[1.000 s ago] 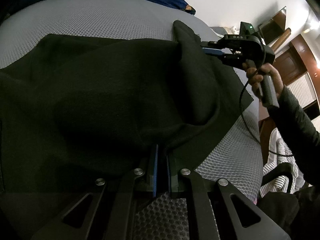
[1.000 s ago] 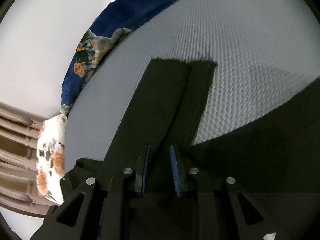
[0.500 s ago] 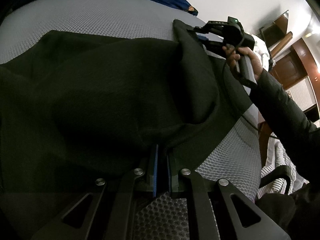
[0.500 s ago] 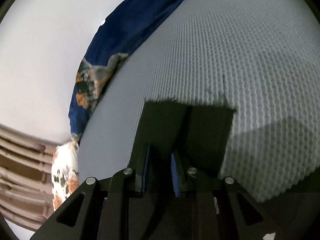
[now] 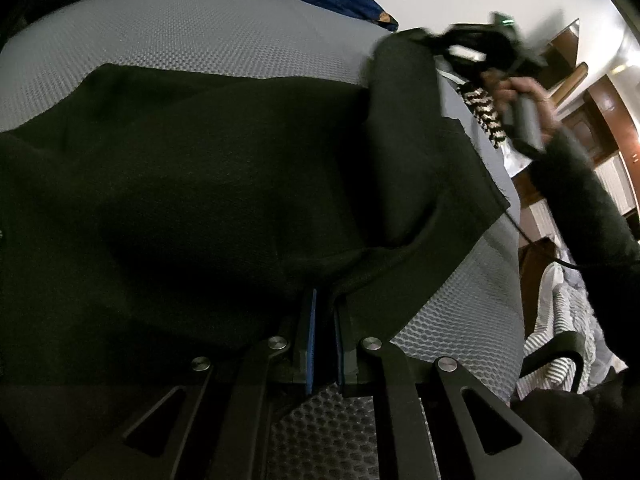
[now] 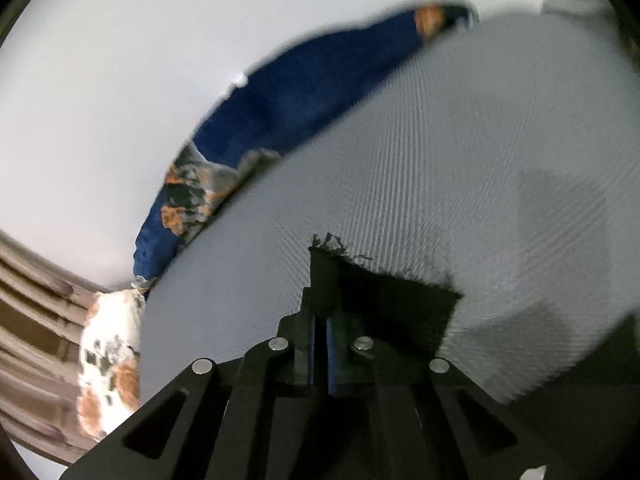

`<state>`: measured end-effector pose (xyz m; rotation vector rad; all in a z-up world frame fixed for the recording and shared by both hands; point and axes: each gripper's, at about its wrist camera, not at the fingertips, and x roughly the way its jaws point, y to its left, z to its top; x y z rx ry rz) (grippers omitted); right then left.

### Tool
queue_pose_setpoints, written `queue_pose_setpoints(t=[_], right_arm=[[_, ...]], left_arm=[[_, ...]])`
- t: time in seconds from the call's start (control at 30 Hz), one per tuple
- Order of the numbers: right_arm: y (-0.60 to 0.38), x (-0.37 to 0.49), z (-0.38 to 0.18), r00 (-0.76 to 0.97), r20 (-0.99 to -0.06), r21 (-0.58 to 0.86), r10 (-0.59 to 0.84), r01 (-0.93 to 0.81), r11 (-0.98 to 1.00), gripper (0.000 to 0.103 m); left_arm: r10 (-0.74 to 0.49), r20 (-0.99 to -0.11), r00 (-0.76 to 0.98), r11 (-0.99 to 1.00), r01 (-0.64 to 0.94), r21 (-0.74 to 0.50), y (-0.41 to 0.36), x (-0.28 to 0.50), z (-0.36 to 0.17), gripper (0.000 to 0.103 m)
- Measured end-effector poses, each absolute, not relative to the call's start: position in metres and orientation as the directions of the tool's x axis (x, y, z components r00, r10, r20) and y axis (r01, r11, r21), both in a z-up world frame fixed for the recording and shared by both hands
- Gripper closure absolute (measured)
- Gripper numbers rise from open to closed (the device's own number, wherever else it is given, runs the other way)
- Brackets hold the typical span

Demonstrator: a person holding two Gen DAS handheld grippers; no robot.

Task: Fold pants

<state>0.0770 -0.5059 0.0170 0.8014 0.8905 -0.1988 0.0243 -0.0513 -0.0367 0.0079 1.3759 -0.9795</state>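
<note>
Dark green pants (image 5: 208, 184) lie spread over a grey mesh mattress (image 5: 224, 36). My left gripper (image 5: 323, 304) is shut on a near edge of the pants, low over the mattress. In the left wrist view my right gripper (image 5: 448, 46) is at the far right, holding a corner of the pants lifted and pulled up. In the right wrist view my right gripper (image 6: 320, 312) is shut on the frayed pants hem (image 6: 384, 300), raised above the mattress (image 6: 460, 160).
A blue patterned blanket (image 6: 288, 112) lies along the mattress's far edge by a white wall. A white and orange pillow (image 6: 108, 364) lies at the left. Wooden furniture (image 5: 600, 104) and striped bedding (image 5: 560, 320) stand right of the mattress.
My right gripper has closed on the pants hem and lifted it up off the mattress, moving right and up. My left gripper has held still, shut on the pants.
</note>
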Motion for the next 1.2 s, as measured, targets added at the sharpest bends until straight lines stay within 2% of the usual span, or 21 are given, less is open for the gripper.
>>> queue_pose_setpoints(t=[0.13, 0.23, 0.33, 0.47, 0.57, 0.8, 0.93, 1.1, 1.2], right_arm=[[-0.503, 0.021, 0.079, 0.638, -0.770, 0.429, 0.020, 0.493, 0.757, 0.099], [-0.502, -0.027, 0.095, 0.609, -0.790, 0.361, -0.066, 0.550, 0.753, 0.099], [-0.506, -0.080, 0.081, 0.520, -0.846, 0.289, -0.122, 0.637, 0.715, 0.100], [-0.515, -0.139, 0.025, 0.367, -0.923, 0.221, -0.119, 0.755, 0.618, 0.100], [-0.519, -0.161, -0.005, 0.320, -0.942, 0.212, -0.096, 0.795, 0.569, 0.101], [-0.524, -0.171, 0.009, 0.371, -0.922, 0.254, -0.110, 0.795, 0.551, 0.101], [-0.523, -0.173, -0.002, 0.338, -0.936, 0.229, -0.096, 0.794, 0.564, 0.100], [-0.532, -0.190, 0.003, 0.400, -0.914, 0.322, -0.059, 0.808, 0.493, 0.088], [-0.533, -0.196, 0.007, 0.418, -0.906, 0.328, -0.070, 0.796, 0.508, 0.097]], left_arm=[[-0.551, -0.829, -0.098, 0.626, 0.608, -0.488, -0.058, 0.018, -0.032, 0.095], [-0.544, -0.835, -0.084, 0.620, 0.630, -0.467, -0.064, 0.012, -0.029, 0.094], [-0.533, -0.843, -0.075, 0.616, 0.649, -0.447, -0.068, 0.009, -0.028, 0.093], [-0.522, -0.850, -0.072, 0.607, 0.668, -0.430, -0.074, 0.005, -0.027, 0.092], [-0.518, -0.852, -0.074, 0.604, 0.674, -0.426, -0.076, 0.006, -0.027, 0.091], [-0.507, -0.859, -0.069, 0.600, 0.687, -0.410, -0.081, 0.006, -0.026, 0.091], [-0.499, -0.863, -0.072, 0.600, 0.690, -0.405, -0.080, 0.007, -0.026, 0.090], [-0.486, -0.870, -0.080, 0.607, 0.686, -0.402, -0.084, 0.007, -0.024, 0.088], [-0.476, -0.876, -0.076, 0.607, 0.692, -0.390, -0.085, 0.006, -0.024, 0.088]])
